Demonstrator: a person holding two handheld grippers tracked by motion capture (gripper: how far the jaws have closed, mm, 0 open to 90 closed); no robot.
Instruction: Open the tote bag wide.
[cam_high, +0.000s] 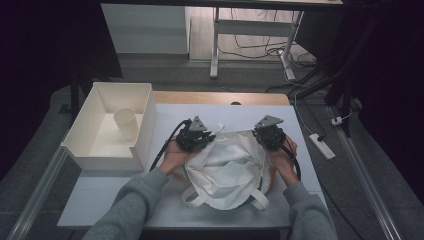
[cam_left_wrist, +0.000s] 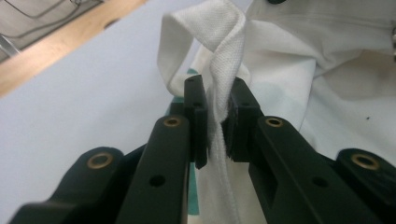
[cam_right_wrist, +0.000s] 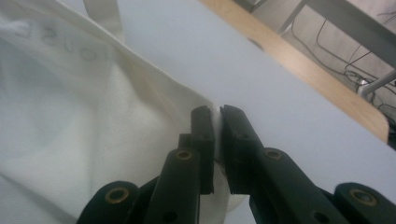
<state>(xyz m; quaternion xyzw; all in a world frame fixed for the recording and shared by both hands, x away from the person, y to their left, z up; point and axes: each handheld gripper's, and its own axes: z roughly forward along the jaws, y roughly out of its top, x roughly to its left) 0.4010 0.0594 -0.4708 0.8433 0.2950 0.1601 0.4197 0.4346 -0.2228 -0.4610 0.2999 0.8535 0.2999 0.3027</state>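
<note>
A white cloth tote bag (cam_high: 227, 167) lies crumpled on the pale table top (cam_high: 165, 125), its two strap loops hanging toward the near edge. My left gripper (cam_high: 202, 137) is at the bag's left far corner, shut on a folded white strap (cam_left_wrist: 224, 60) that runs up between the jaws. My right gripper (cam_high: 266, 134) is at the bag's right far corner, shut on the edge of the bag (cam_right_wrist: 140, 116). In the right gripper view the cloth edge (cam_right_wrist: 216, 116) is pinched between the black pads. Both hands hold the bag's far side up a little.
A white open box (cam_high: 112, 125) stands at the table's left with a paper cup (cam_high: 126, 122) inside. The wooden table edge (cam_high: 220, 97) runs along the far side. A power strip (cam_high: 321, 146) and cables lie on the floor at right. A desk frame (cam_high: 215, 50) stands beyond.
</note>
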